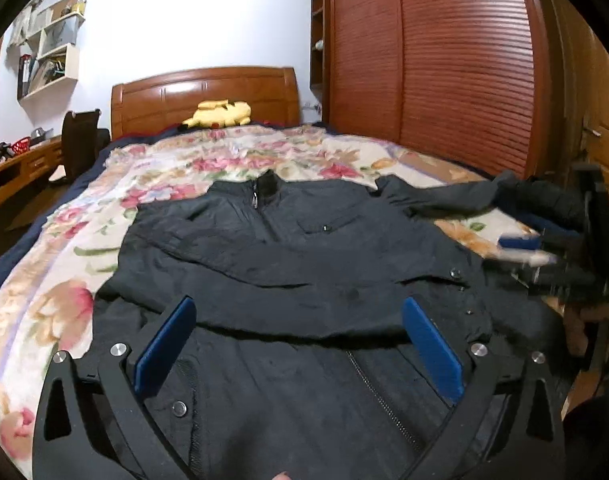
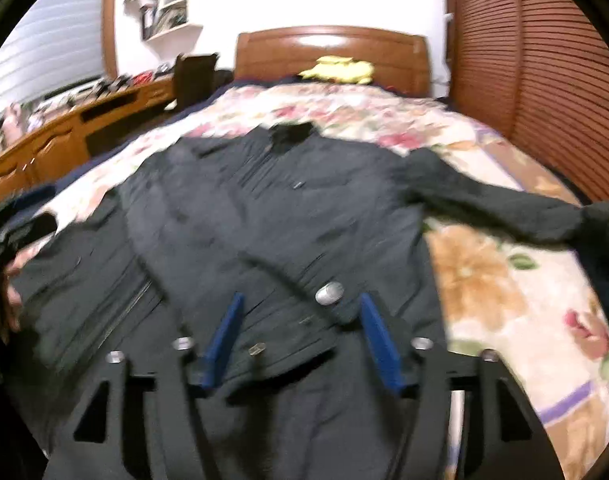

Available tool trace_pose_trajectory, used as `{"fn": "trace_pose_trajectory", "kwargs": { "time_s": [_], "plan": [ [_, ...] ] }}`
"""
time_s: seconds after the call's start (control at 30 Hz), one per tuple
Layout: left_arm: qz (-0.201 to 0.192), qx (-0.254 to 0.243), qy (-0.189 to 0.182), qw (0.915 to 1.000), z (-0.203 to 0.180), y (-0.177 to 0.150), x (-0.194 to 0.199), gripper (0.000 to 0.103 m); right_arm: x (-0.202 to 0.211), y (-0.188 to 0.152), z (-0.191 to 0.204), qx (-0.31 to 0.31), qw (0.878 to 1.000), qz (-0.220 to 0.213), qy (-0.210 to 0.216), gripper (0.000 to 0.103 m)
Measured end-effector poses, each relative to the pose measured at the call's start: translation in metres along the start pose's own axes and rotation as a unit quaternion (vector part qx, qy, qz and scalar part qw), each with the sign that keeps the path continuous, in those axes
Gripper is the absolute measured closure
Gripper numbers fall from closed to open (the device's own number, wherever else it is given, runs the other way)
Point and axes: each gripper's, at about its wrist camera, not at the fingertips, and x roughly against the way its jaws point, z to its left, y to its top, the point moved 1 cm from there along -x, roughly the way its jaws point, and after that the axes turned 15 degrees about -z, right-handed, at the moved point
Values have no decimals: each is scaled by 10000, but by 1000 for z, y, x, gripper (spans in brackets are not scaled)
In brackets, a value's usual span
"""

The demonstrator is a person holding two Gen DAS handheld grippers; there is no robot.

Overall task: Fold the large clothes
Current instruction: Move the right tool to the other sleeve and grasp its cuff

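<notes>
A large black zip-front jacket with metal snap buttons lies spread, front up, on the floral-patterned quilt of a wooden bed. The left gripper hovers over its lower front, jaws wide apart, holding nothing. The right gripper stands partly open over the hem, pads clear of the cloth. No readable writing shows.
</notes>
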Motion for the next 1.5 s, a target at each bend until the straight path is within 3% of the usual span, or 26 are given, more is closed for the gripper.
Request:
{"fn": "trace_pose_trajectory", "kwargs": {
  "time_s": [0.2, 0.47, 0.63, 0.83, 1.07, 1.3, 1.5],
  "plan": [
    [84, 41, -27, 10000, -1, -4, -4, 0, -18, 16, -50, 215, 9982, 84, -560, 34],
    [163, 177, -67, 9997, 6, -4, -13, 0, -105, 23, -133, -38, 9860, 704, -1513, 34],
    [192, 202, -76, 9996, 8, -6, -14, 0, -142, 28, -163, -84, 9762, 665, -2062, 34],
    [230, 115, -121, 9996, 6, -8, -16, 0, -181, 34, -180, -428, 9744, 690, -2097, 34],
    [338, 80, -153, 9993, 4, -11, -21, 0, -195, 33, -204, -821, 9673, 879, -2234, 34],
    [372, 127, -189, 9990, 5, -12, -23, 0, -208, 22, -225, -1243, 9567, 1120, -2383, 20],
    [386, 123, -191, 9990, 5, -12, -23, 0, -213, 18, -234, -1500, 9548, 1145, -2296, 19]
  ]
}}
